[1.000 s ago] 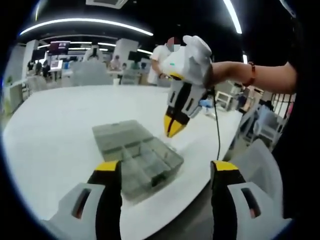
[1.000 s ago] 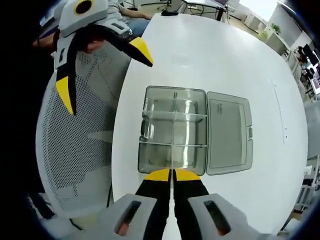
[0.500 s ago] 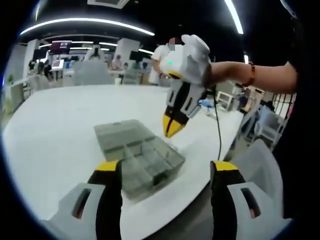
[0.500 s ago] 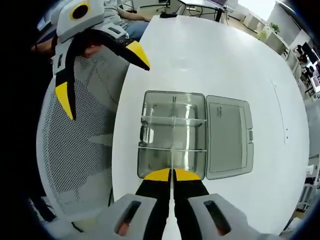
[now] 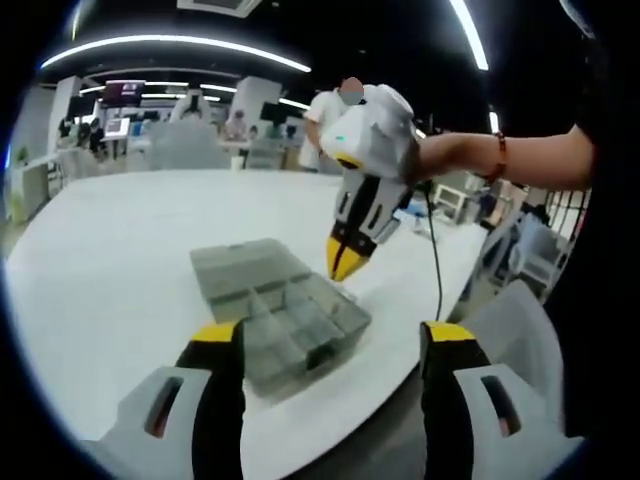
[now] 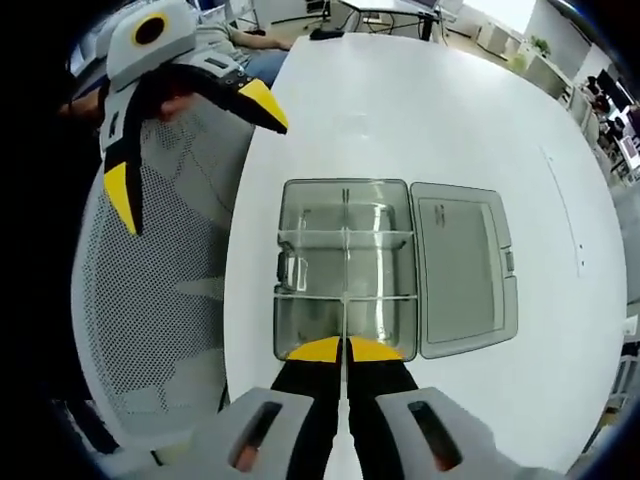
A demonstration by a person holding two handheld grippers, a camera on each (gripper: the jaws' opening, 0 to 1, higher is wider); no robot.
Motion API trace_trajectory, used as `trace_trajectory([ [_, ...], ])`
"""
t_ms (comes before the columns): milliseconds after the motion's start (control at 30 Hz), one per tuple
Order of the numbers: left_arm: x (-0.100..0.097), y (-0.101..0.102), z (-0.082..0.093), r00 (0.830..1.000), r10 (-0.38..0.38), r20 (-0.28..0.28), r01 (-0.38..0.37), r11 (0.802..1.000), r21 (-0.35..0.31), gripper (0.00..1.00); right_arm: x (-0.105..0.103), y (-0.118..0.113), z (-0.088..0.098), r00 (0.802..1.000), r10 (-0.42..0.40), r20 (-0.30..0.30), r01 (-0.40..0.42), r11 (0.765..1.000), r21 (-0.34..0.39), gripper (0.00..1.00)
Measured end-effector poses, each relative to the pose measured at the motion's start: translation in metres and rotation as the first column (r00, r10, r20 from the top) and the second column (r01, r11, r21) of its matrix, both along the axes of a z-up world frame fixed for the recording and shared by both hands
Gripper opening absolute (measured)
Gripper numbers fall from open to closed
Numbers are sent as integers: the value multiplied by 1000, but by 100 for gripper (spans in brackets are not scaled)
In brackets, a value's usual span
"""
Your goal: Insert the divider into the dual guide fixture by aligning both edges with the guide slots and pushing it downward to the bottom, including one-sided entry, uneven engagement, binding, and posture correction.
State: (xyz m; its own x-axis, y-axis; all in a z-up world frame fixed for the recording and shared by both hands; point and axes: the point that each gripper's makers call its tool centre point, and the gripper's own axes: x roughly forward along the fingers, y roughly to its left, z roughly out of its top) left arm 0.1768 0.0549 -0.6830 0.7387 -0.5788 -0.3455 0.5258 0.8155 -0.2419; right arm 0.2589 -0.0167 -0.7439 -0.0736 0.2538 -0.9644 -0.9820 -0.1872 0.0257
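A clear grey organiser box (image 6: pixel 310 262) lies on the white table (image 6: pixel 420 110), with its lid (image 6: pixel 465 265) folded open to the right. Clear dividers stand in its slots. My right gripper (image 6: pixel 343 349) hovers over the box's near edge, shut on a thin clear divider (image 6: pixel 343 318) that runs edge-on toward the box's centre line. In the left gripper view the box (image 5: pixel 285 320) sits near the table edge, with the right gripper (image 5: pixel 346 262) pointing down just above its right side. My left gripper (image 5: pixel 332 335) stays open off the table's edge, holding nothing.
A white mesh chair (image 6: pixel 150 300) stands beside the table, under the left gripper (image 6: pixel 185 150). A person's arm with a bracelet (image 5: pixel 500 155) carries the right gripper. People and desks fill the background. Bare table (image 5: pixel 110 250) stretches beyond the box.
The right gripper with the divider has edged slightly closer to the box. The left gripper stays open and nearly still.
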Motion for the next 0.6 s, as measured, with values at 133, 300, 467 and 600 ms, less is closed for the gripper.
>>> trace_trajectory([
  [133, 0, 1, 1, 1000, -1, 1, 1, 1000, 2, 70, 0, -1, -3, 1000, 5, 2, -5, 1000, -4, 0],
  [300, 0, 5, 4, 1000, -2, 6, 2, 1000, 12, 70, 0, -1, -7, 1000, 27, 9, -27, 1000, -10, 0],
  [467, 2, 10, 7, 1000, 6, 15, -7, 1000, 20, 70, -1, -3, -11, 1000, 30, 10, -29, 999, -29, 0],
  [600, 2, 14, 9, 1000, 16, 18, -17, 1000, 18, 70, -1, -4, -13, 1000, 26, 7, -26, 999, -35, 0],
])
